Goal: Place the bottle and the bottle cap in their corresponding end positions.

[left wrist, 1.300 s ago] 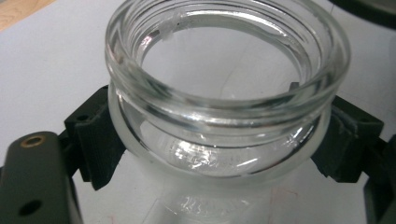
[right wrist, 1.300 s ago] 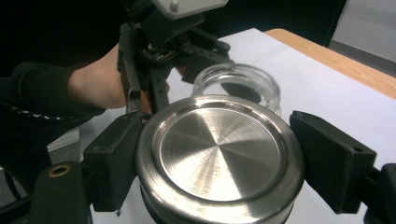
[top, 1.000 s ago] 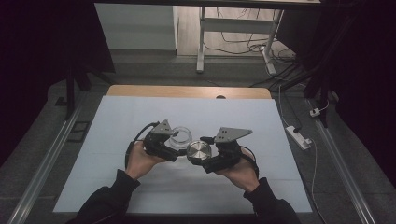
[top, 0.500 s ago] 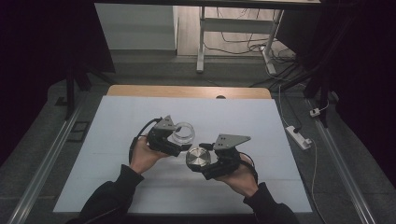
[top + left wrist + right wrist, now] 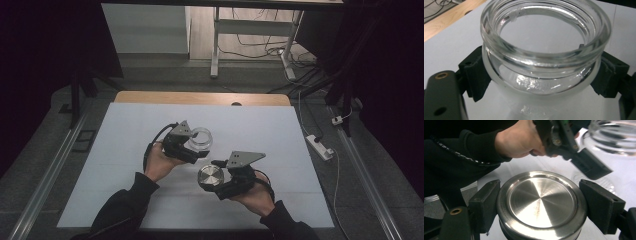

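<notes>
White desk (image 5: pixel 125 190) is carrying both my hands near its middle: I'm pinching the glass jar (image 5: pixel 201 138) in my left claw (image 5: pixel 196 150), and clamping the steel lid (image 5: pixel 210 177) in my right claw (image 5: pixel 216 186), nearer the front edge.

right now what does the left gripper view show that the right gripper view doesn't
Left gripper view: the glass jar's open rim close up, its body clamped between the left gripper's black fingers, and the wooden table edge. Right gripper view: the round metal lid clamped in the right gripper, and the person's left hand. Both: the jar and the white table cover.
</notes>
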Demonstrator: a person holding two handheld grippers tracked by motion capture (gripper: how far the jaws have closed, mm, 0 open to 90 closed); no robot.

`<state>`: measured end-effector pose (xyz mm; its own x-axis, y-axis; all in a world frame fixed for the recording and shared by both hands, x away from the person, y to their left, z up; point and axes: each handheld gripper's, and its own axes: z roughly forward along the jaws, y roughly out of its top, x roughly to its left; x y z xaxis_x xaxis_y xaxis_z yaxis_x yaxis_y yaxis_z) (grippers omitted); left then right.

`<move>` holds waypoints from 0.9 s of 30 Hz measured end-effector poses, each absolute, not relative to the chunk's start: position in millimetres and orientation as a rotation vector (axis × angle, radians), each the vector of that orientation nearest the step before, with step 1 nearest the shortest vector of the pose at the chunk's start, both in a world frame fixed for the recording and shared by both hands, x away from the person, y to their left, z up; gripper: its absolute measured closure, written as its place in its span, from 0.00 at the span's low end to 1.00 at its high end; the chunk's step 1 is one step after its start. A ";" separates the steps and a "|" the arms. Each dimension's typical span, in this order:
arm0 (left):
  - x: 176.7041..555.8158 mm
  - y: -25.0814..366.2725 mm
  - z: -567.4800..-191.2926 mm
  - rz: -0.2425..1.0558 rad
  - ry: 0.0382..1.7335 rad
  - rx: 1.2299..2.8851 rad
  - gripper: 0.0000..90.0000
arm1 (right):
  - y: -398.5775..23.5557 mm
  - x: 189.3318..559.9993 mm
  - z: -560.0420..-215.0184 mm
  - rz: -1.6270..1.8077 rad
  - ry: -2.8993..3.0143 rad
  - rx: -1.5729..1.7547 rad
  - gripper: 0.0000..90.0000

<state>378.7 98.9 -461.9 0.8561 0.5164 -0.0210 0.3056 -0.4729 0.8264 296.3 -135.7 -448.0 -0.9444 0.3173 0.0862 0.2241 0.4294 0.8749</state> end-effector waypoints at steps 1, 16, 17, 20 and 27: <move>379.8 98.5 -461.9 0.287 0.596 2.098 0.18 | -135.3 295.7 -449.0 1.552 2.580 0.488 0.22; 396.0 92.8 -467.7 0.306 0.593 2.085 0.18 | -127.1 293.9 -469.7 1.526 2.598 0.452 0.22; 397.8 93.0 -468.5 0.307 0.595 2.088 0.18 | -126.4 293.9 -471.0 1.521 2.599 0.446 0.22; 402.5 93.3 -471.5 0.318 0.606 2.092 0.18 | -124.1 294.0 -474.9 1.508 2.607 0.441 0.22; 412.2 94.2 -478.0 0.320 0.629 2.085 0.18 | -119.6 296.8 -484.9 1.487 2.621 0.439 0.22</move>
<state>412.2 94.2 -478.0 0.8364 0.5480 -0.0118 0.3130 -0.4598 0.8310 296.8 -119.6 -484.9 -0.9539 0.2945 0.0577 0.2005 0.4825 0.8527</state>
